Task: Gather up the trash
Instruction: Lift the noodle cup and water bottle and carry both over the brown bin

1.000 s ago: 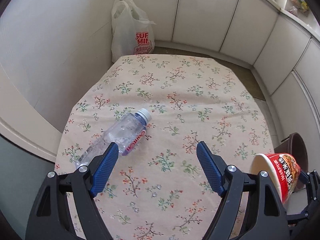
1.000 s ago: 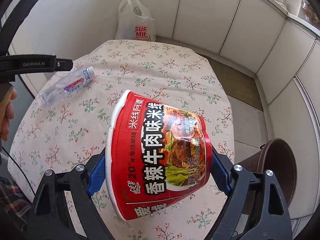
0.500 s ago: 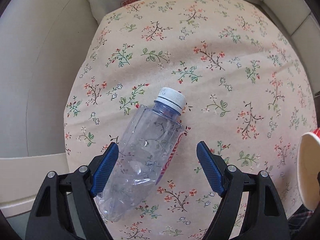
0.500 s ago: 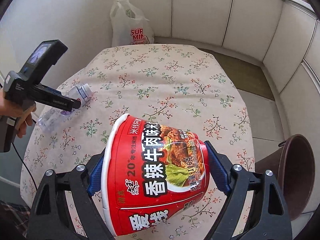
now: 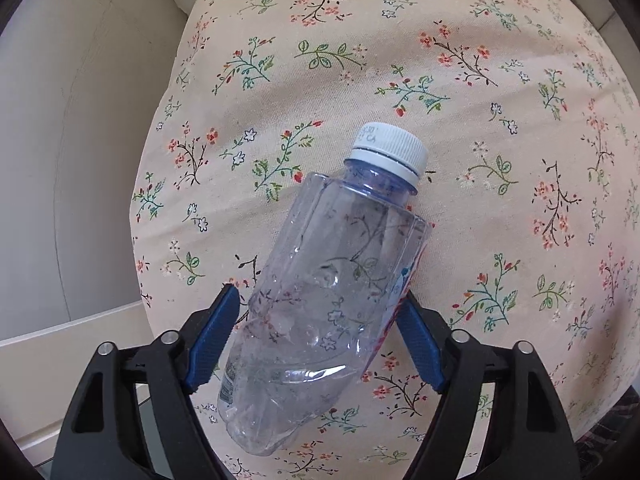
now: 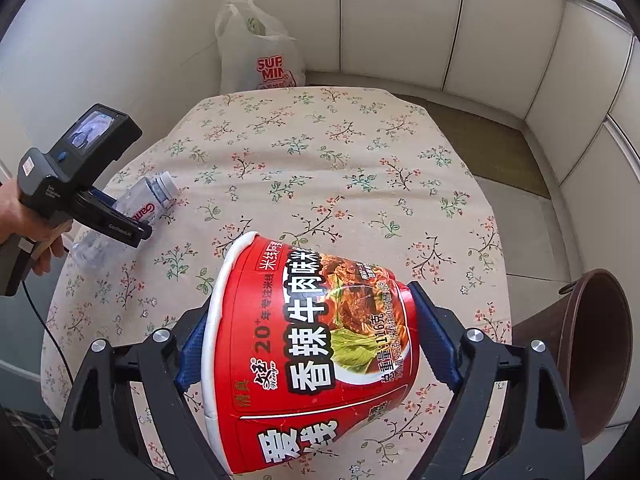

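- Your right hand-held gripper [image 6: 316,344] is clamped on a red instant-noodle bowl [image 6: 320,360]. The bowl lies tilted on its side between the blue pads [image 6: 434,354], white rim toward the left pad, base toward the right, held above the tabletop [image 6: 360,168].
- Your left hand-held gripper [image 5: 316,340] points steeply down at the tabletop. Its jaws are closing with a clear plastic bottle [image 5: 332,292] between them.
- In the left wrist view the right pad [image 5: 418,348] sits against the bottle's label edge. The left pad [image 5: 212,340] is just beside the bottle wall; contact there cannot be told.
- The bottle lies flat on the floral cloth, looks empty and dented, white cap [image 5: 390,150] pointing away from you and slightly right. It sits near the tabletop's left edge.
- In the right wrist view, your left hand [image 6: 24,220] grips the black handle of that gripper, its small screen [image 6: 90,130] facing up, a cable trailing down past the table edge.
- A brown bin [image 6: 596,352] stands on the floor off the tabletop's right side, mouth turned toward the camera.
- Behind the far edge of the tabletop, a white plastic bag [image 6: 256,52] with red lettering stands in the corner against the wall panels.
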`<state>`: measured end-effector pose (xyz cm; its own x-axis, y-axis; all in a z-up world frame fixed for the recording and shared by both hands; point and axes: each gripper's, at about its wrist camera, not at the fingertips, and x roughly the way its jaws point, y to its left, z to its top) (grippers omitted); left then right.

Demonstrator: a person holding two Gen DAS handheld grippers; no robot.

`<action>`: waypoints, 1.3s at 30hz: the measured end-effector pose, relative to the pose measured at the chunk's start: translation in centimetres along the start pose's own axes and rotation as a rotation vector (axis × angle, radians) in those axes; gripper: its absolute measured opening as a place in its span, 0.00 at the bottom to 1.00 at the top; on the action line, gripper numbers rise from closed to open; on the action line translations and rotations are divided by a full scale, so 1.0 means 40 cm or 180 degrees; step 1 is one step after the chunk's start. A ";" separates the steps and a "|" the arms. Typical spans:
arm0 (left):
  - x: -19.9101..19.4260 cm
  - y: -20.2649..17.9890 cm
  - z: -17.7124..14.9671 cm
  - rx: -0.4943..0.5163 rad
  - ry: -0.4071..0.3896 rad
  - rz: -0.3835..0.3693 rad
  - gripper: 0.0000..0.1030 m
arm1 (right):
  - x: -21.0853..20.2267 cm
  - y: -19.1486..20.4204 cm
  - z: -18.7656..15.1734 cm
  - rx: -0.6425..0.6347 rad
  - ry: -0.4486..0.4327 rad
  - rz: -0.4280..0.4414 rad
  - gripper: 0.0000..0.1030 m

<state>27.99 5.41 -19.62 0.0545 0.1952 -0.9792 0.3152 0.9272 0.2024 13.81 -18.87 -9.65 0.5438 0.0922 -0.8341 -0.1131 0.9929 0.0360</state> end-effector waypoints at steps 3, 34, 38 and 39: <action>-0.001 -0.001 -0.018 -0.0033 -0.0069 0.0007 0.66 | -0.003 -0.004 -0.001 0.0012 -0.0002 -0.0007 0.80; -0.289 -0.159 -0.144 -0.1271 -0.1901 -0.0659 0.64 | -0.151 -0.144 -0.019 0.0474 -0.0659 -0.0299 0.80; -0.358 -0.221 -0.155 -0.1270 -0.2182 -0.0801 0.64 | -0.199 -0.183 -0.028 0.0569 -0.0882 -0.0433 0.80; -0.375 -0.238 -0.160 -0.1258 -0.2246 -0.0835 0.64 | -0.213 -0.195 -0.032 0.0596 -0.0942 -0.0470 0.80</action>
<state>18.08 -4.30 -6.77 0.6454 -0.1650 -0.7458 0.0533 0.9837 -0.1715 9.01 -27.51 -3.53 0.7626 -0.0625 -0.6438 0.1235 0.9911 0.0501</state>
